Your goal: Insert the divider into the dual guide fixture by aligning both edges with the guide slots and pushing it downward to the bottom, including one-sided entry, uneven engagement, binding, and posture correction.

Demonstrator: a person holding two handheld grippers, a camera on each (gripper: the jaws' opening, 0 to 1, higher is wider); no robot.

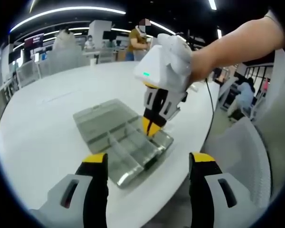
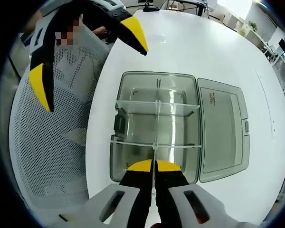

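Right claw (image 2: 153, 165) pinches clear divider (image 2: 154, 152) over box (image 2: 133, 80); left claw (image 1: 148, 164) gapes.

We see a brightly lit hall under long ceiling light strips (image 1: 61, 10), their even glow washing the white desk (image 1: 47, 128) almost shadowless. Fisheye distortion bends the desk edge and the strips into arcs; distant figures blur, and the clear box (image 2: 156, 128) carries soft, pale reflections.

Both grippers same build: light grey moulded-plastic left gripper (image 1: 148, 172) and right gripper (image 2: 154, 167), black jaws capped with yellow tips. Right unit's white housing carries a small green LED (image 1: 146, 74); thin black cable (image 1: 210, 105) trails off it.
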